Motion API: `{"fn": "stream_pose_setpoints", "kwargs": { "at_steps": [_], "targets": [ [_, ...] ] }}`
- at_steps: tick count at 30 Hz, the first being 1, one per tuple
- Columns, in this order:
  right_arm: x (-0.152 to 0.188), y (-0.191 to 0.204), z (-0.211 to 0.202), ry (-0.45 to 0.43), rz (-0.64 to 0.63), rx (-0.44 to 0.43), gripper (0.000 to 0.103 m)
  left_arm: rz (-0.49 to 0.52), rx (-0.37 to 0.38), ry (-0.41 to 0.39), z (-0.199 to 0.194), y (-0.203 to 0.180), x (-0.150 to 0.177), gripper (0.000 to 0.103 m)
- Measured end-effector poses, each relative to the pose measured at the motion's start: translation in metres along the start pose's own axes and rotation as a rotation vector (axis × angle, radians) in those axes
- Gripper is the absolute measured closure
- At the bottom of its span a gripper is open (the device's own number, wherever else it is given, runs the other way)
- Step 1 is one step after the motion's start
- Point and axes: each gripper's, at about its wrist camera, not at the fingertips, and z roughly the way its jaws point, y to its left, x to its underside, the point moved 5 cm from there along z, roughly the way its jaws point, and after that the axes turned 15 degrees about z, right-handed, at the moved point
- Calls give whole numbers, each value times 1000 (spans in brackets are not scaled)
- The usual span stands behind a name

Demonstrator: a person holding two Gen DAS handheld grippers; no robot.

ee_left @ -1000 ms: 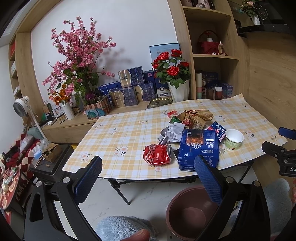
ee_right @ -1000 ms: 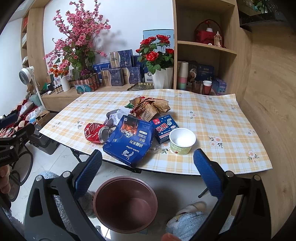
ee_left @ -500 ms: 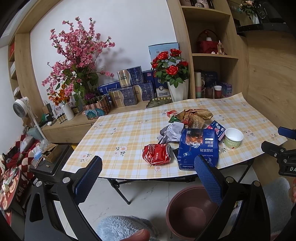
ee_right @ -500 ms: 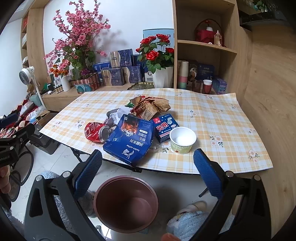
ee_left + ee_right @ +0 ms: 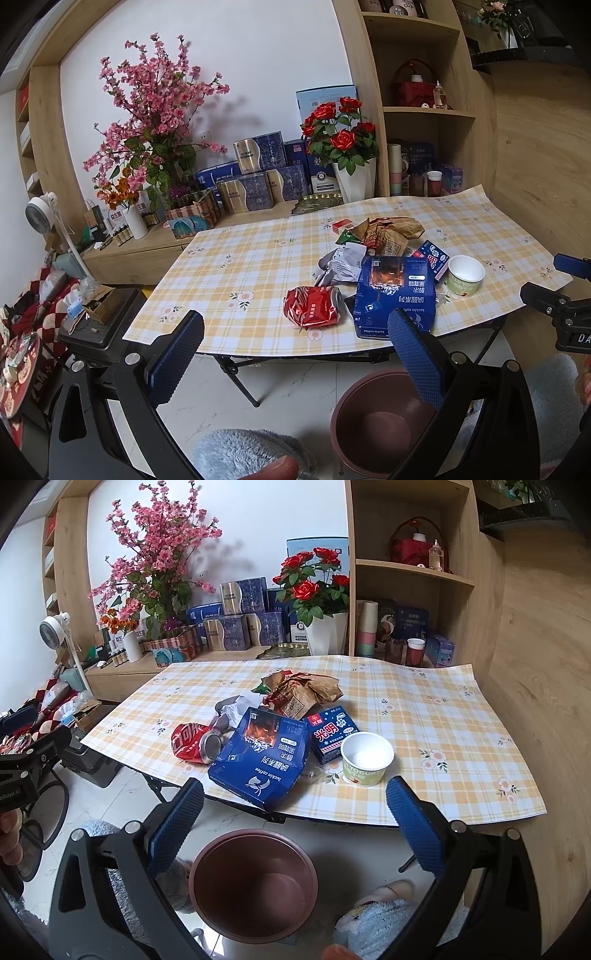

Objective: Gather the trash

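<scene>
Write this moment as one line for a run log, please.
phase: start | left gripper: open, empty | right gripper: open, empty | trash on table | bin: empty

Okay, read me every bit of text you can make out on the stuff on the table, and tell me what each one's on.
"luckin coffee": big blue box, printed upside down; its Chinese lines are not clearly legible.
"YOGUR", cut off: white cup.
"光明": small blue carton; smaller print blurred.
Crushed red can: white lettering, unreadable.
Brown wrapper: QR code only.

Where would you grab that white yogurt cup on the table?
Probably by its rim, from above: the yogurt cup stands upright and open-mouthed. One finger of the open right tool inside, one outside; the blue carton crowds its left.
</scene>
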Motion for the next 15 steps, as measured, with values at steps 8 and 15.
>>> {"fn": "stream_pose_setpoints", "kwargs": {
  "at_steps": [8,15],
  "targets": [
    [4,-1,3,10,7,6,6,-18,4,5,3,2,1,5],
    [9,-3,8,7,4,26,6,-9,-24,-58,-1,5,-2,5]
  ]
}}
